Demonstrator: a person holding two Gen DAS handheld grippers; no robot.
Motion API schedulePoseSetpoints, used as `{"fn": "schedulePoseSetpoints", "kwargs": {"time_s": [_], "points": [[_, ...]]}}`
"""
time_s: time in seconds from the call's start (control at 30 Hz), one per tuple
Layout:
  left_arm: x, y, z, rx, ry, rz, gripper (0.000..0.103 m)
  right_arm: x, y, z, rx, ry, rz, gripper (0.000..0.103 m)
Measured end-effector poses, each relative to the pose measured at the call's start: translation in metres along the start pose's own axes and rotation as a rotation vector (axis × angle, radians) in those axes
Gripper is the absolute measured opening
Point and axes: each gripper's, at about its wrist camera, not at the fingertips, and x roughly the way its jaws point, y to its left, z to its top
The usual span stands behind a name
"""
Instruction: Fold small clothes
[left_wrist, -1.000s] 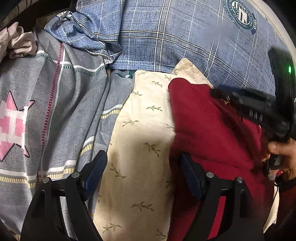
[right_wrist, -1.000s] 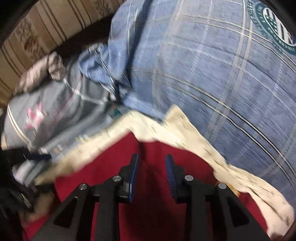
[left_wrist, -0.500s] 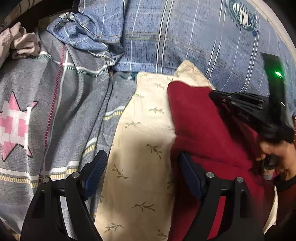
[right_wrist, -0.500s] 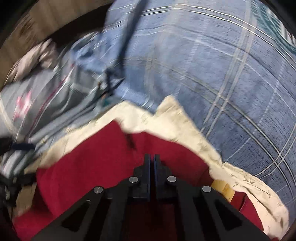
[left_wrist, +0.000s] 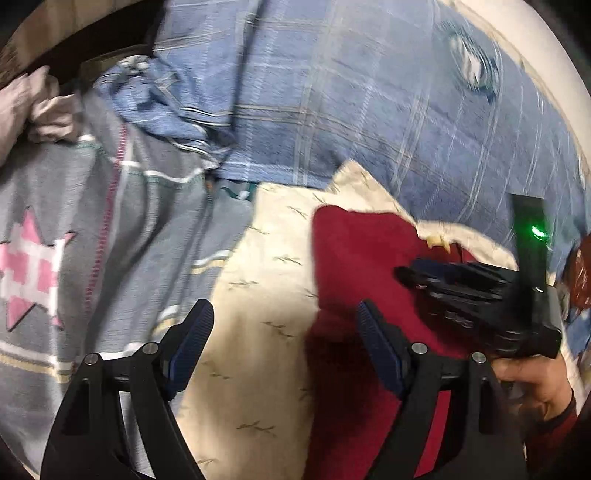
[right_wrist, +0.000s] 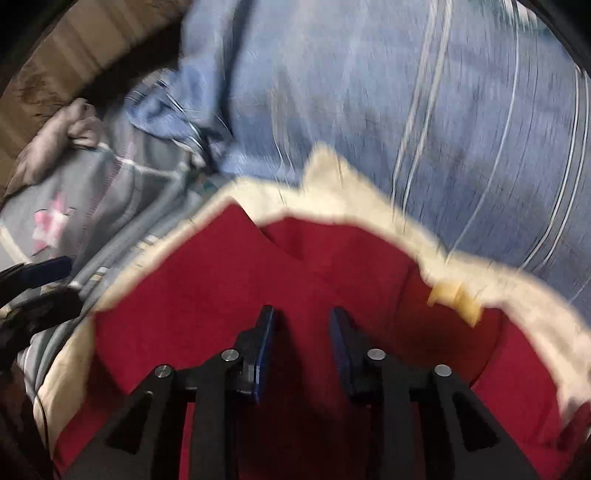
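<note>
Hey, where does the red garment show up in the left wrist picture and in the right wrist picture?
Left wrist view: the red garment lies right of centre, running to the bottom edge, on the cream cloth.
Right wrist view: the red garment fills the lower middle, under the right gripper.
Shared landmark: the pink star at far left.

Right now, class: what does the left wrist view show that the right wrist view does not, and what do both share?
Only the left wrist view shows the person's hand gripping the right gripper's black handle with its green light, and a round emblem on the blue plaid bedding. Only the right wrist view shows the right gripper's open jaws. Both share the red garment on cream leaf-print fabric, the pink star, and the open left gripper.
</note>
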Motion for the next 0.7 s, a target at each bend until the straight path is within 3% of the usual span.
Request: {"fn": "schedulePoseSetpoints", "kwargs": {"time_s": [0.13, 0.2, 0.27, 0.4, 0.57, 0.63, 0.67, 0.7], "points": [[0.032, -0.02, -0.005, 0.078, 0.09, 0.055, 0.08, -0.008, -0.009, 0.0, 0.115, -0.041, 0.033, 0.033], [0.044, -0.024, -0.007, 0.093, 0.131, 0.081, 0.08, -0.028, -0.012, -0.01, 0.135, -0.055, 0.041, 0.043], [0.042, -0.025, -0.008, 0.093, 0.129, 0.084, 0.08, -0.052, -0.02, -0.027, 0.14, -0.07, 0.015, 0.063], [0.022, -0.025, -0.005, 0.073, 0.047, 0.066, 0.08, -0.103, -0.055, -0.067, 0.157, -0.105, -0.162, 0.064], [0.018, -0.029, -0.001, 0.055, 0.007, 0.015, 0.08, -0.148, -0.124, -0.114, 0.326, -0.129, -0.442, 0.072], [0.024, -0.033, -0.002, 0.066, 0.018, 0.024, 0.08, -0.138, -0.149, -0.123, 0.399, -0.071, -0.483, 0.068], [0.027, -0.036, -0.004, 0.075, 0.025, 0.041, 0.08, -0.129, -0.159, -0.126, 0.424, -0.044, -0.452, 0.046], [0.03, -0.038, -0.005, 0.086, 0.032, 0.058, 0.08, -0.119, -0.165, -0.127, 0.434, -0.013, -0.414, 0.033]]}}
